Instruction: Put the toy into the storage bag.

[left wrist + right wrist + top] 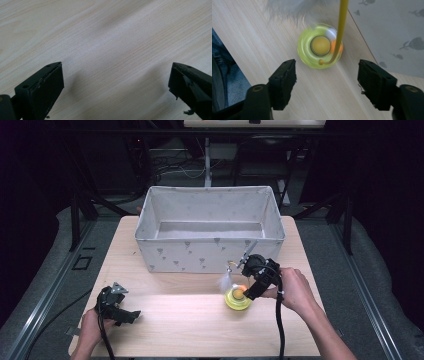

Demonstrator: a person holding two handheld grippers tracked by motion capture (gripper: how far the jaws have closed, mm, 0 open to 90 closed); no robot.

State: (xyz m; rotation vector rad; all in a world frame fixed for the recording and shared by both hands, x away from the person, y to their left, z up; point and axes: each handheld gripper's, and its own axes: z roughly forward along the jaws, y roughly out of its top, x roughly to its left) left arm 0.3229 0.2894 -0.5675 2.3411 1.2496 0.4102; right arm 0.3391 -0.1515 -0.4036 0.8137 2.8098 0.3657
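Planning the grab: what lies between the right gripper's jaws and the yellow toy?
Bare table, in the right gripper view; the right gripper stands open short of the toy.

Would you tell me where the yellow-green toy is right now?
In the high view, the yellow-green toy sits on the table's right half, just before the fabric box, under the right gripper.

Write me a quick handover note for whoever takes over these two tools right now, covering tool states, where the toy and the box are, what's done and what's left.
Left tool: open, holding nothing, low over bare table at the near left.
Right tool: open, jaws apart above the yellow-green round toy, not touching it.
The toy sits on the table just in front of the fabric box, near its right end; its yellow wand with a white feathery tuft sticks up.
The box interior looks bare where visible.
Done: nothing placed yet.
Left: probably grip the toy and put it in the box.
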